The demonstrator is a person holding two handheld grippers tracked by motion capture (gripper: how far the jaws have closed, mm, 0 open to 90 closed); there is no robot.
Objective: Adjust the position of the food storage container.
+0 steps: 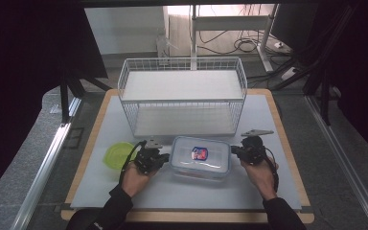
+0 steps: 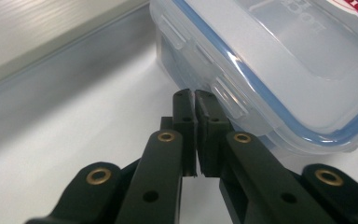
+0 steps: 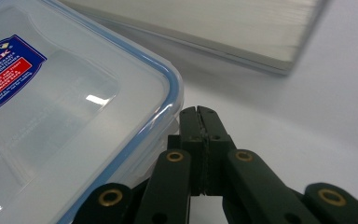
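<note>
Flanking the lidded box [image 1: 200, 158]: wire rack [image 1: 182, 96] behind, green bowl [image 1: 116, 155] left.

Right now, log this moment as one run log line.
left tongs: shut, at box's left end | right tongs: shut, at box's right end | lidded clear box: on table, before wire rack | green bowl: left

Overhead and close claw views share container [image 1: 200, 159].

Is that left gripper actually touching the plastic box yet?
Cannot tell. In the left gripper view the shut left gripper sits right by the plastic box near its side clip, but no clear gap or contact shows.
</note>
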